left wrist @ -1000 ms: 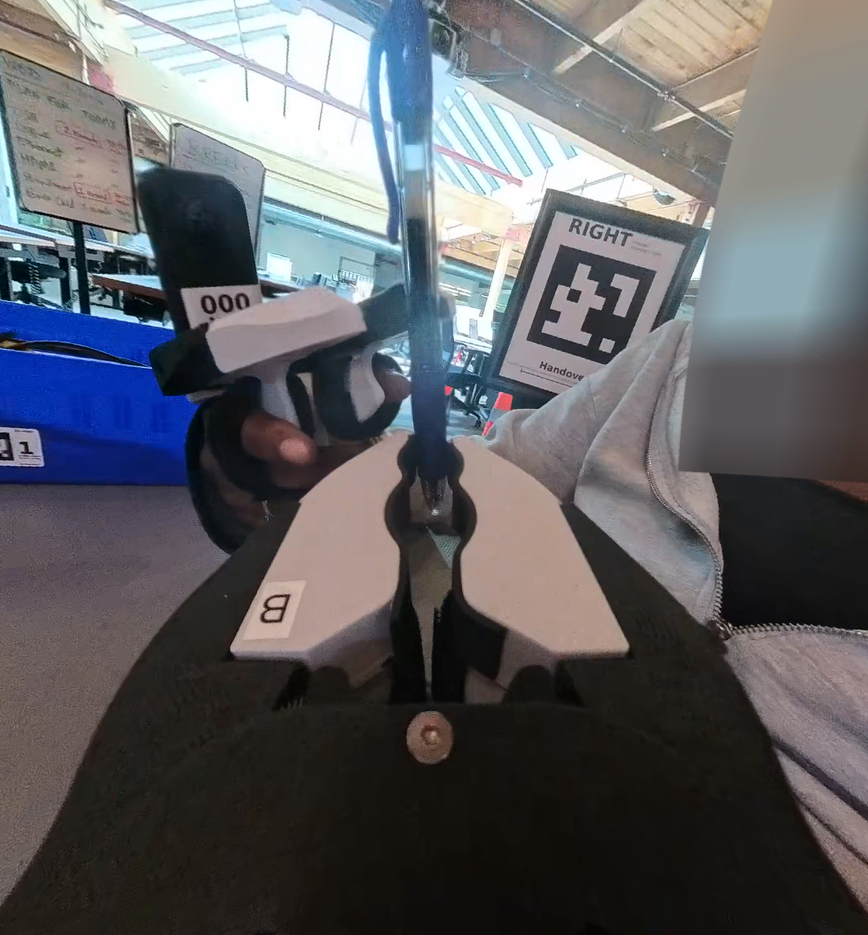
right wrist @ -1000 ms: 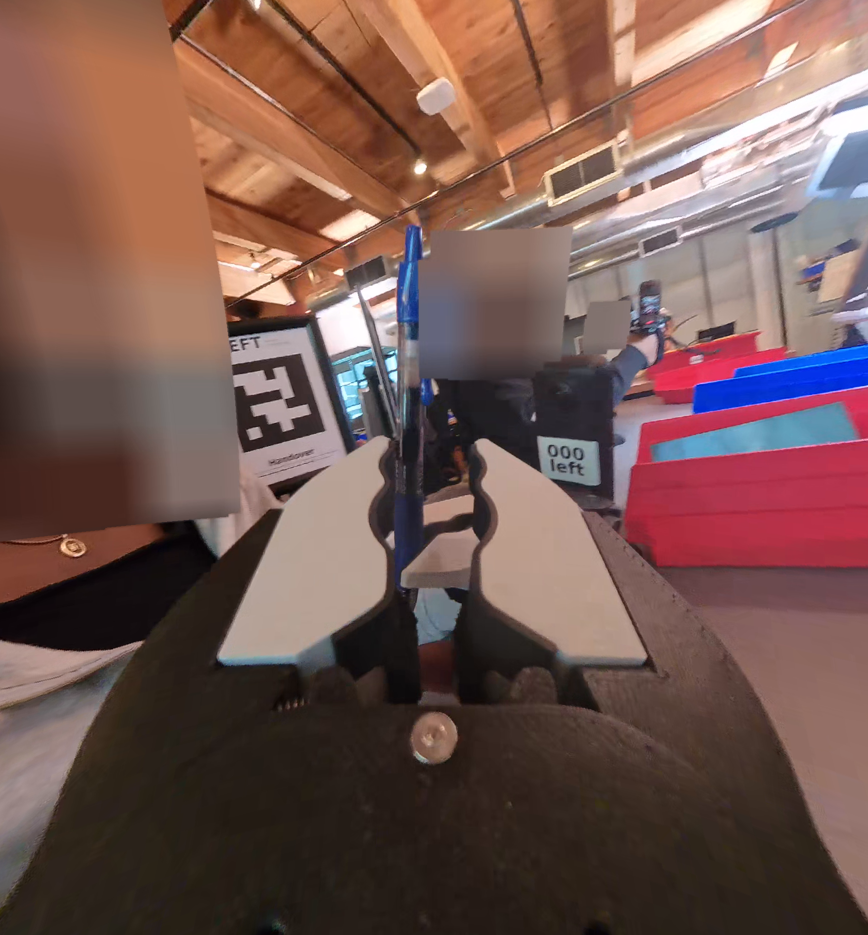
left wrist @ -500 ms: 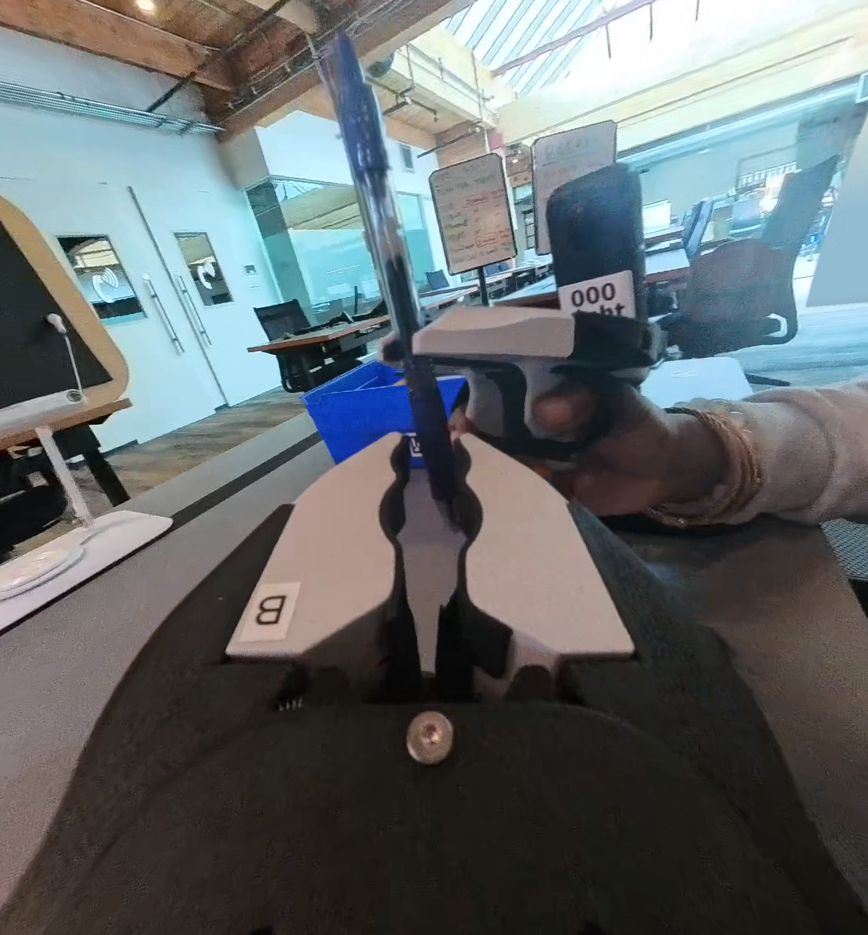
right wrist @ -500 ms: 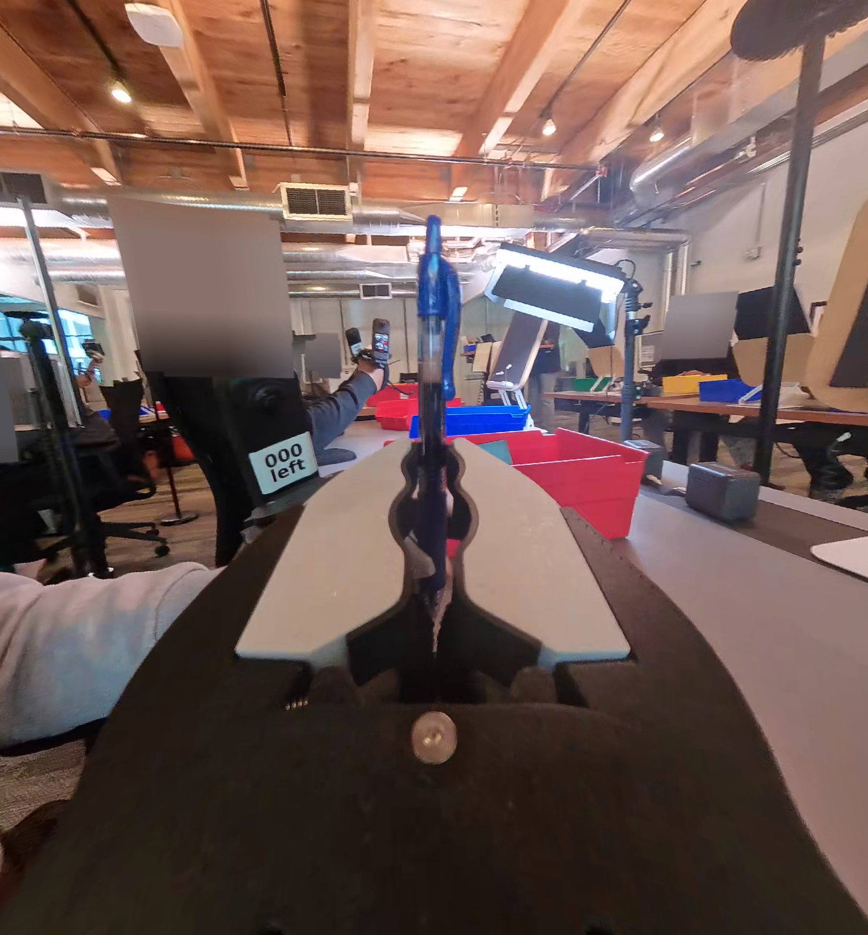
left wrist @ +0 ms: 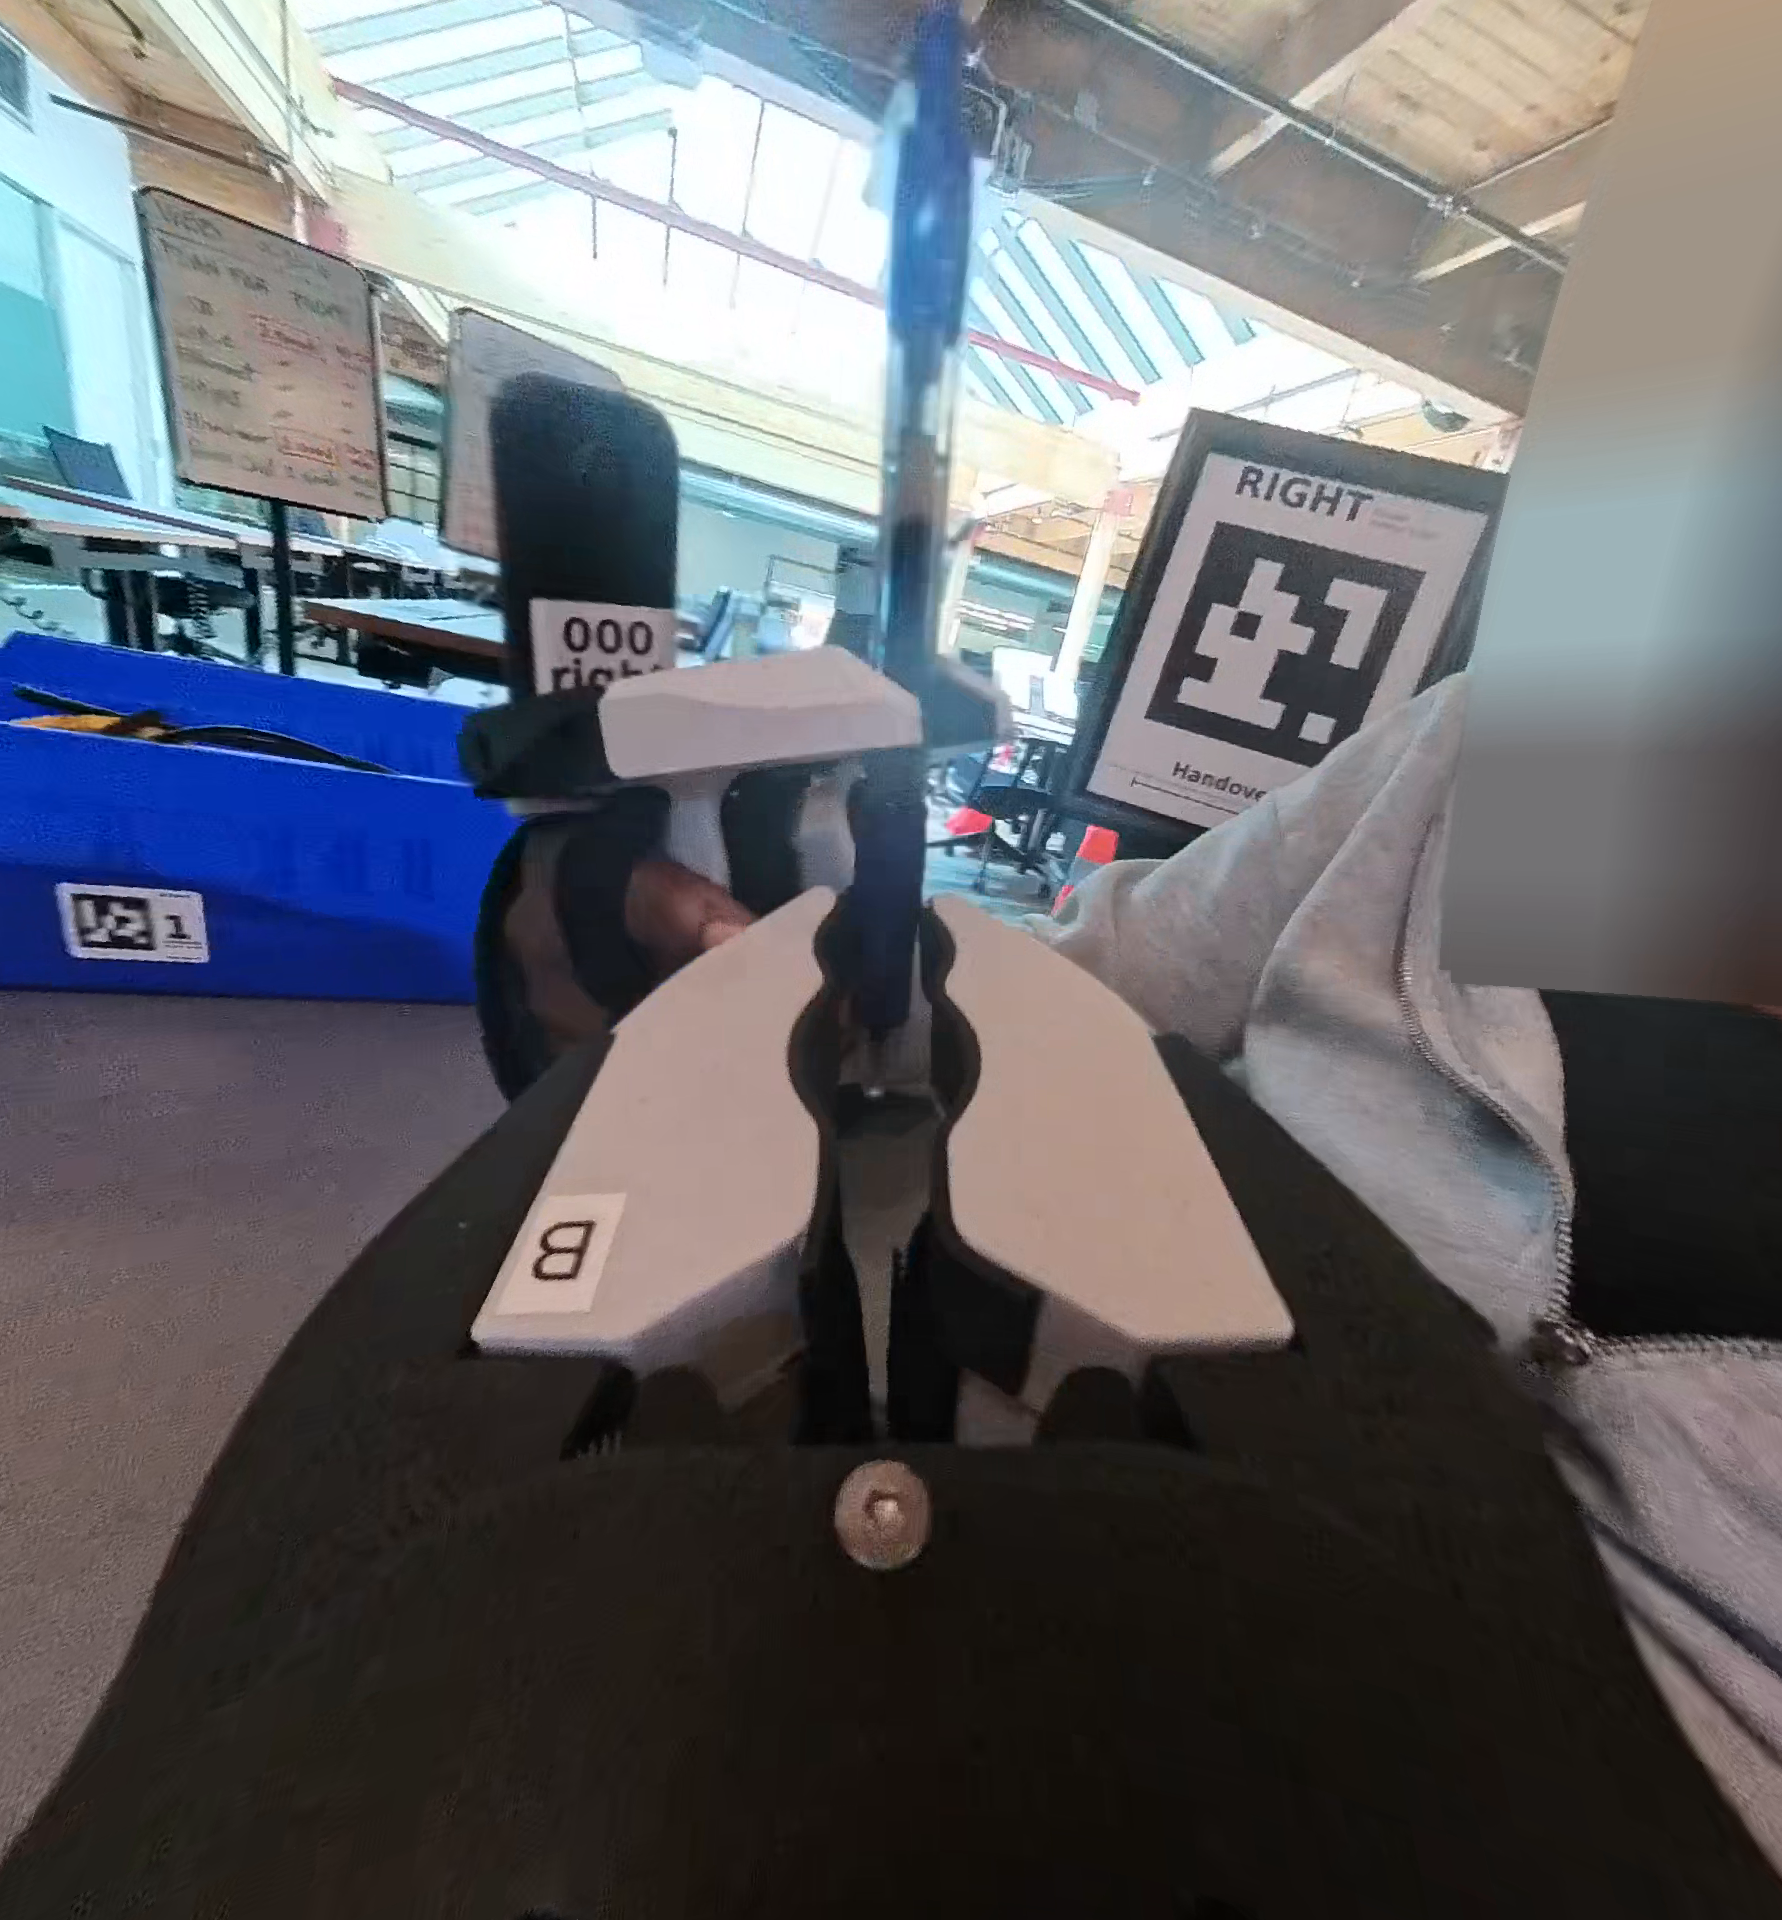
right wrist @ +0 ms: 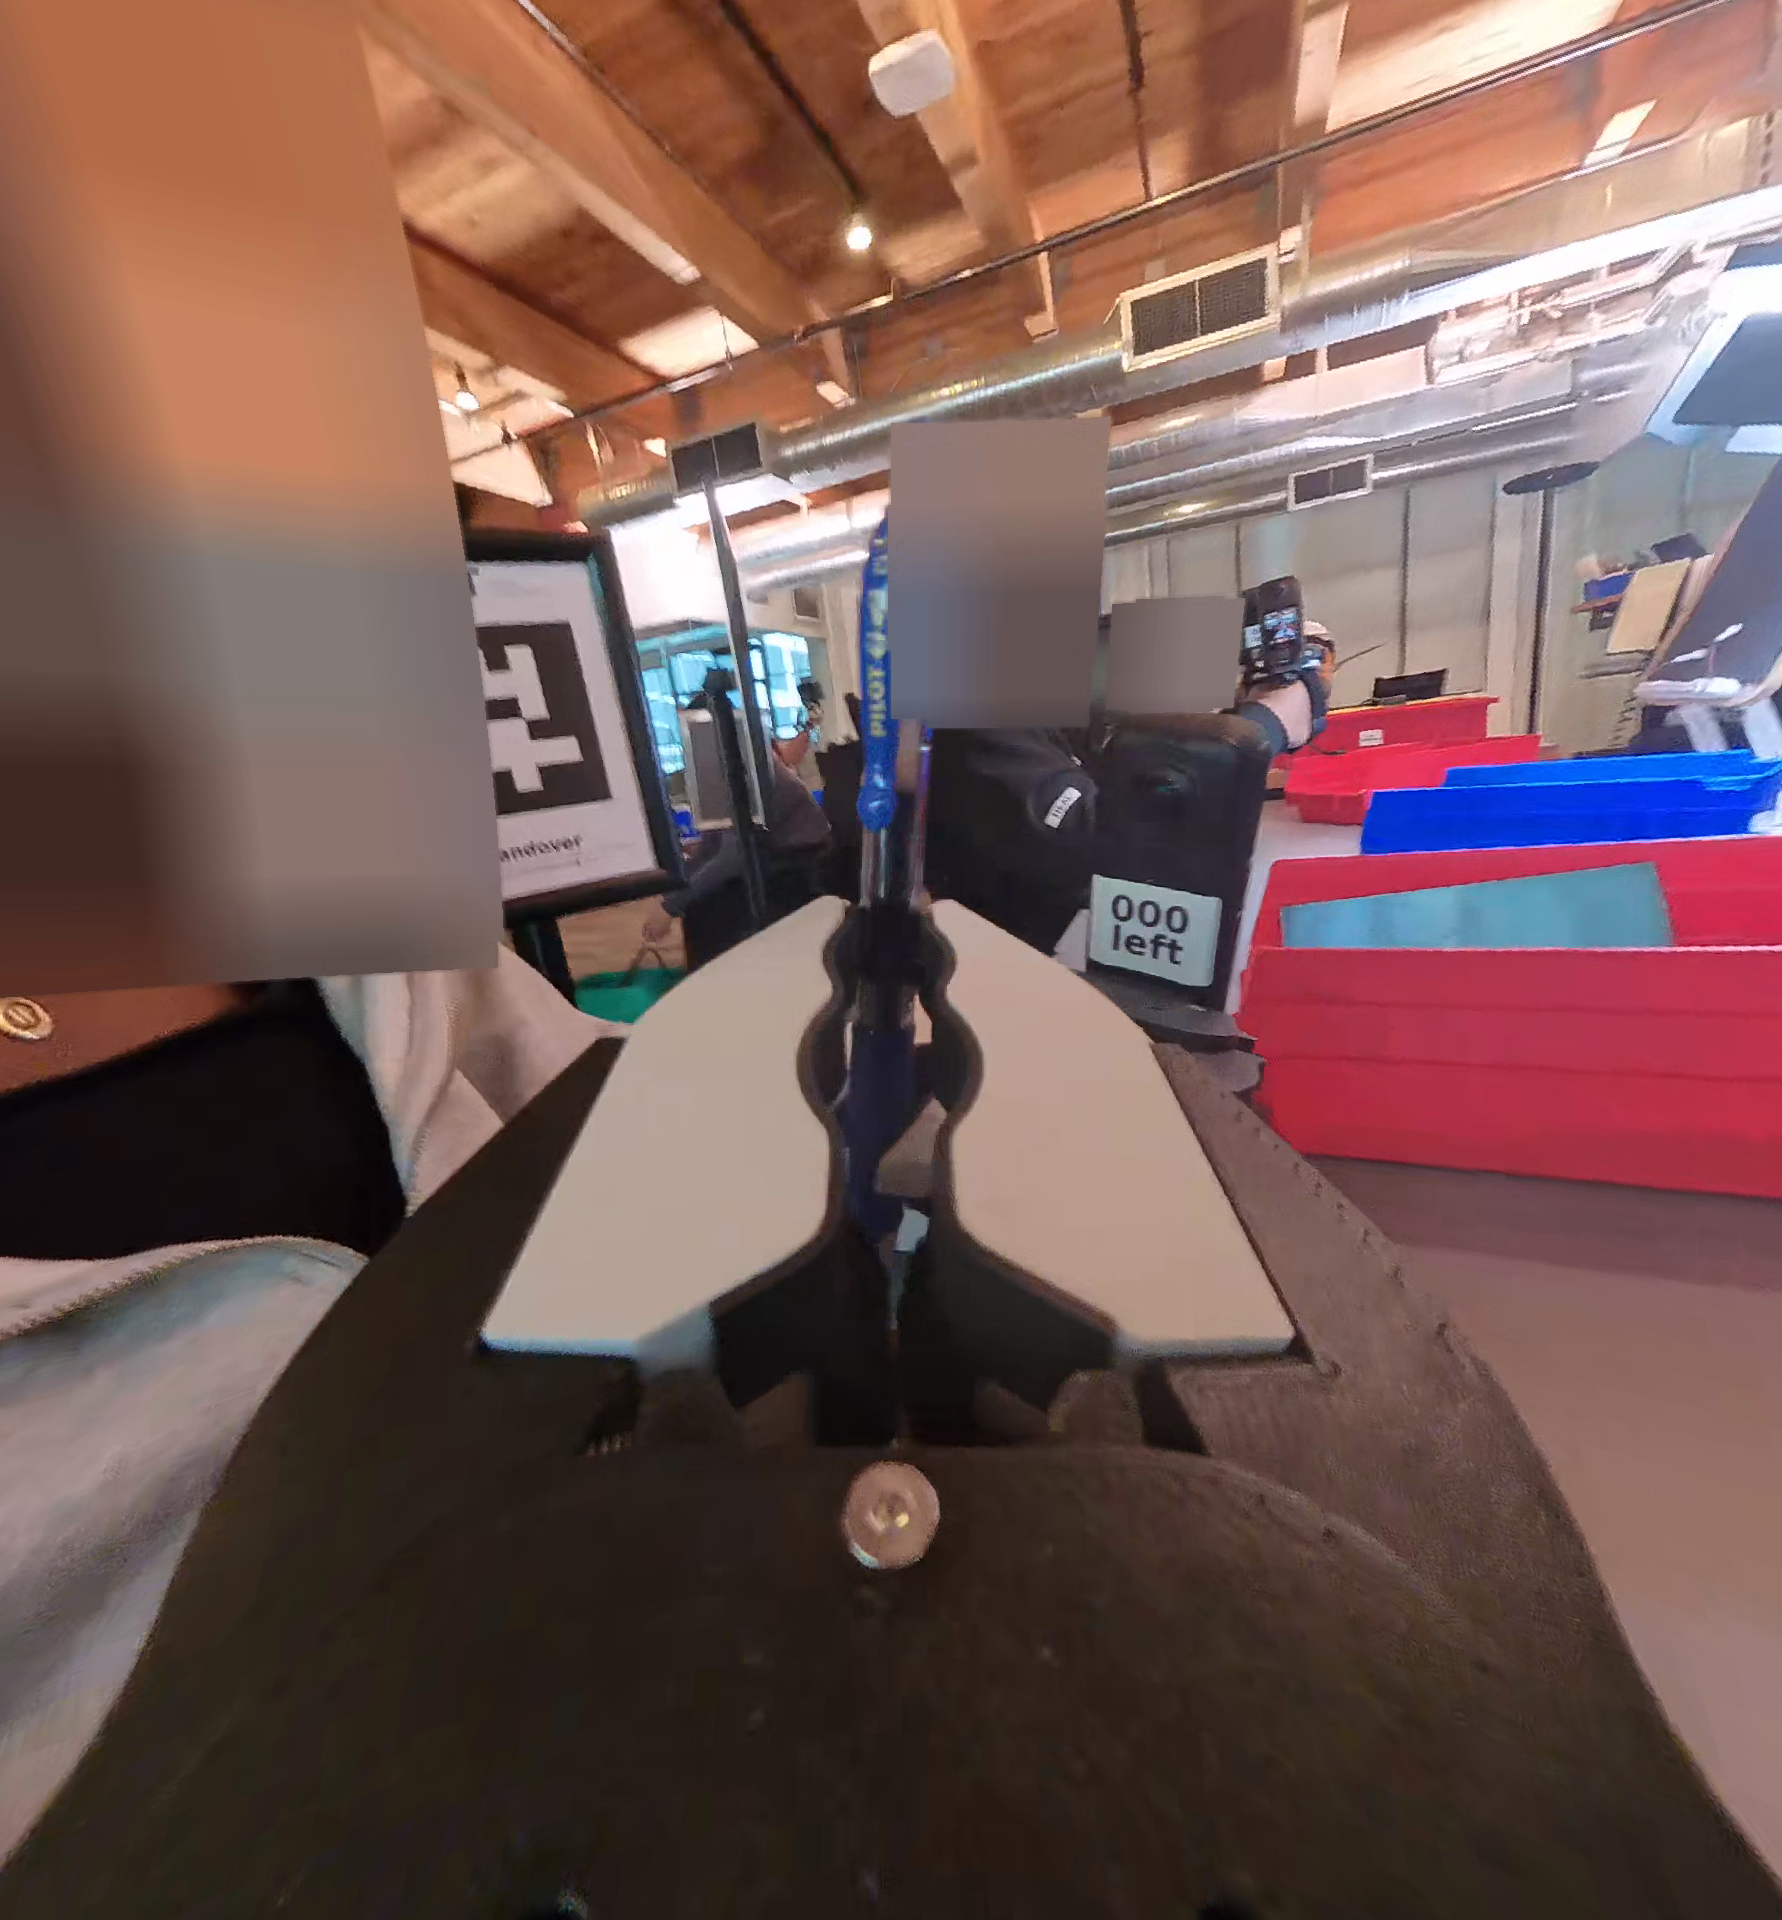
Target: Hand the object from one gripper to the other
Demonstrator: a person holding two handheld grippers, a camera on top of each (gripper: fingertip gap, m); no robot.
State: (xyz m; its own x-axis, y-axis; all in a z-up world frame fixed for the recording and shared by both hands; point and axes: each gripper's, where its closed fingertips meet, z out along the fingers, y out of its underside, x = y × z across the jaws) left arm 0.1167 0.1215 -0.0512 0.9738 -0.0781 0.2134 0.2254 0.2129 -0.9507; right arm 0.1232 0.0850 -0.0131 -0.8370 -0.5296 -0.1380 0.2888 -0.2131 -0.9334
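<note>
A blue pen (left wrist: 913, 416) stands upright between my two grippers. My left gripper (left wrist: 882, 914) is shut on the pen's dark lower grip, and the tip shows in the gap behind the fingertips. My right gripper (right wrist: 887, 914) is shut on the pen (right wrist: 879, 686) higher up, below its blue clip. In the left wrist view the right gripper's white fingers (left wrist: 762, 717) clamp the barrel just above my left fingertips. In the right wrist view the left gripper's black body (right wrist: 1178, 790) stands behind to the right. A patch hides the pen's top there.
A blue bin (left wrist: 191, 831) stands on the grey table (left wrist: 139, 1195) to the left. Red bins (right wrist: 1541, 1039) and blue bins (right wrist: 1573, 800) are on the other side. A person in a grey hoodie (left wrist: 1386, 987) is close by, with a framed marker sign (left wrist: 1282, 644) behind. The grippers' ends are close to 5 centimetres from one another.
A second ago my right gripper was open around the pen; now it is shut on it. Both views swung toward other parts of the room half a second ago and have swung back.
</note>
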